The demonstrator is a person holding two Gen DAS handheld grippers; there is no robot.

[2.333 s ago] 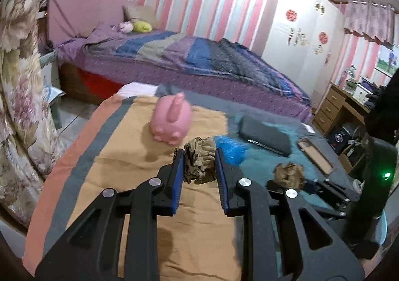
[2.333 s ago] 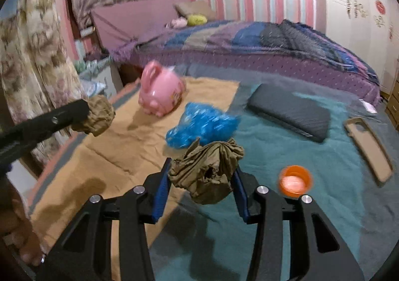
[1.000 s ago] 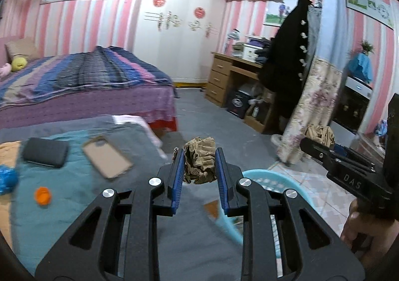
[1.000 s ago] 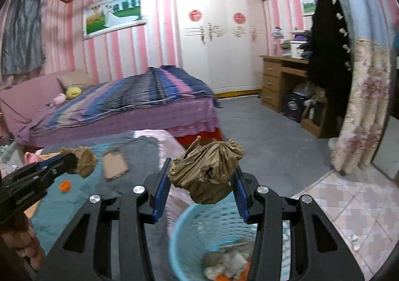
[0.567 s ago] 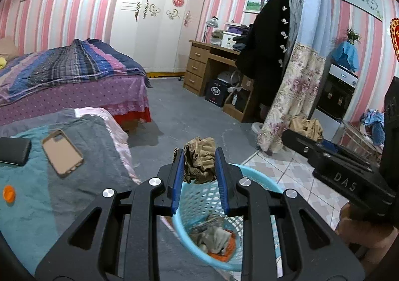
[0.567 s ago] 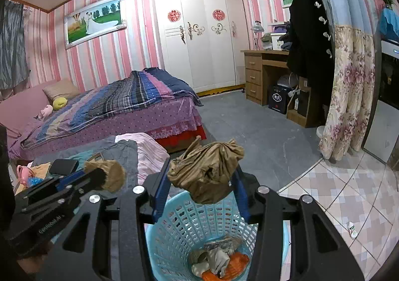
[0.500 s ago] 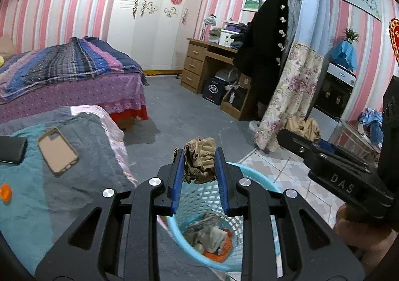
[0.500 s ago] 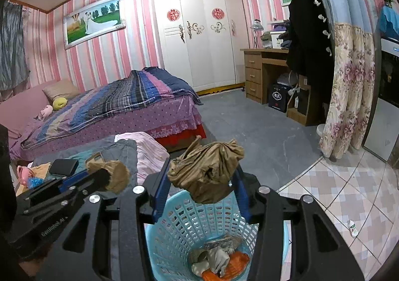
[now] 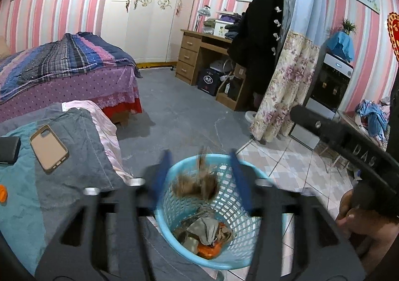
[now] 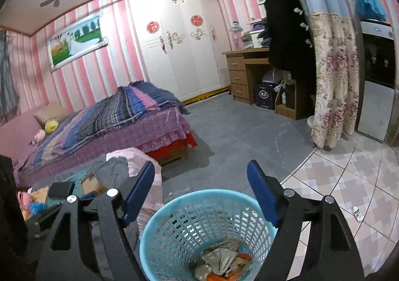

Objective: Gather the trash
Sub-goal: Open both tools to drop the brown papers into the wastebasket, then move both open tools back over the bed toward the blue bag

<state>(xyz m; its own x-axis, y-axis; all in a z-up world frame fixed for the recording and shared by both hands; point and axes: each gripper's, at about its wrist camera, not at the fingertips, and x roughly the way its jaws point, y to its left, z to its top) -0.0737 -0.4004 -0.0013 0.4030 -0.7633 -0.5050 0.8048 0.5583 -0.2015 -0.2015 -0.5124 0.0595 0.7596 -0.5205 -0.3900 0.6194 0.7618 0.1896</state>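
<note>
A light blue plastic basket [image 9: 259, 236] stands on the floor by the bed's corner and holds crumpled trash [image 9: 207, 233]. My left gripper [image 9: 199, 176] is open above it, blurred by motion. A brown crumpled wad [image 9: 195, 185] is in the air between its fingers, dropping toward the basket. In the right wrist view the basket [image 10: 174, 226] sits right below my right gripper [image 10: 202, 193], which is open and empty. Trash [image 10: 224, 263] lies at the basket's bottom. The right gripper's body [image 9: 349, 141] shows at the right of the left wrist view.
The bed [image 9: 74, 171] with a grey-teal blanket lies to the left and carries a phone case [image 9: 48, 147], a black wallet [image 9: 8, 150] and an orange cap [image 9: 2, 193]. A wooden desk [image 9: 199, 56], a floral curtain [image 9: 281, 91] and tiled floor [image 9: 294, 163] lie beyond.
Both grippers have opened over the basket. The left one's brown wad is falling. The right one's brown wad has left its fingers and is out of sight.
</note>
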